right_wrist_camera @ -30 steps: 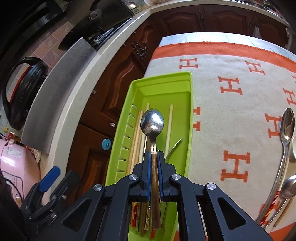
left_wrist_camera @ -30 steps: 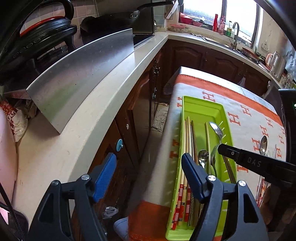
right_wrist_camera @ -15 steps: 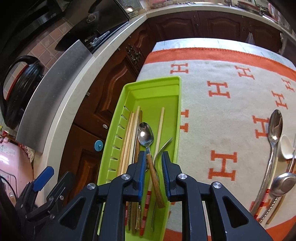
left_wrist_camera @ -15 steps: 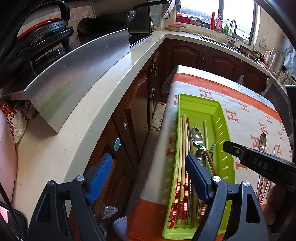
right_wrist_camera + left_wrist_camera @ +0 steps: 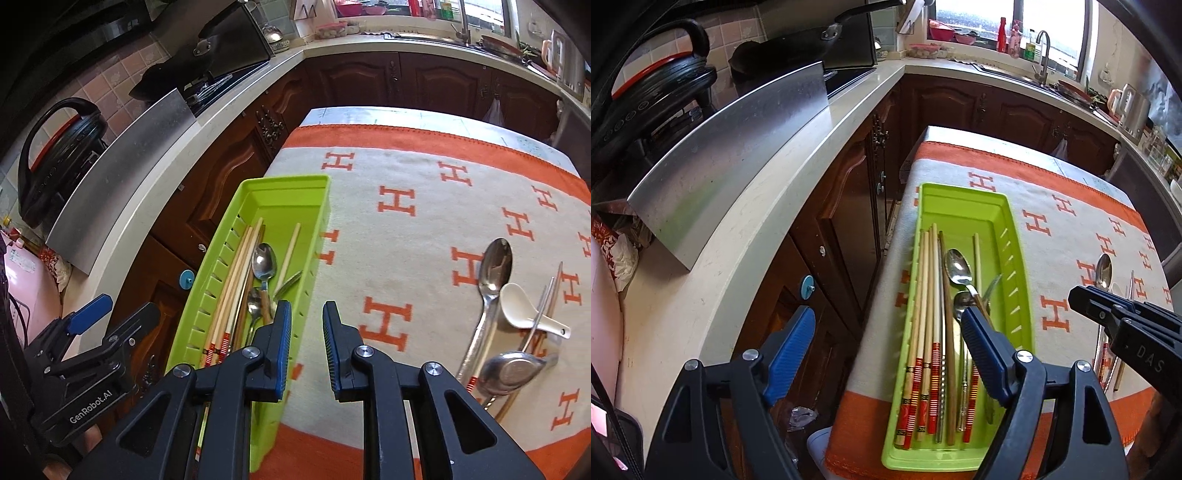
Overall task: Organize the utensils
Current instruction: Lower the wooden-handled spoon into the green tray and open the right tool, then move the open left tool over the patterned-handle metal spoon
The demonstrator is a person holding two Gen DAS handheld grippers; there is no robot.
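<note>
A lime green tray [image 5: 960,188] [image 5: 284,181] lies along the left edge of the table. It holds several wooden chopsticks [image 5: 927,295] [image 5: 236,273], a wooden-handled spoon [image 5: 956,266] [image 5: 264,258], a second spoon and a fork [image 5: 288,282]. My right gripper [image 5: 307,306] hovers over the tray's right rim, open a little, with nothing between its pads. My left gripper [image 5: 888,312] is wide open and empty above the tray's near left side. A long metal spoon [image 5: 495,266] [image 5: 1103,269], a white ceramic spoon [image 5: 521,306], a steel soup spoon [image 5: 509,369] and metal chopsticks [image 5: 543,310] lie on the cloth at right.
An orange and white cloth with H marks [image 5: 406,221] covers the table. A pale counter [image 5: 738,240] with a steel panel [image 5: 731,155] runs along the left, across a narrow gap with dark cabinets. The table's left edge drops right beside the tray.
My right gripper let go of the wooden-handled spoon, which now lies in the tray. It then rose and drew to the right of it. The left gripper widened slightly.
</note>
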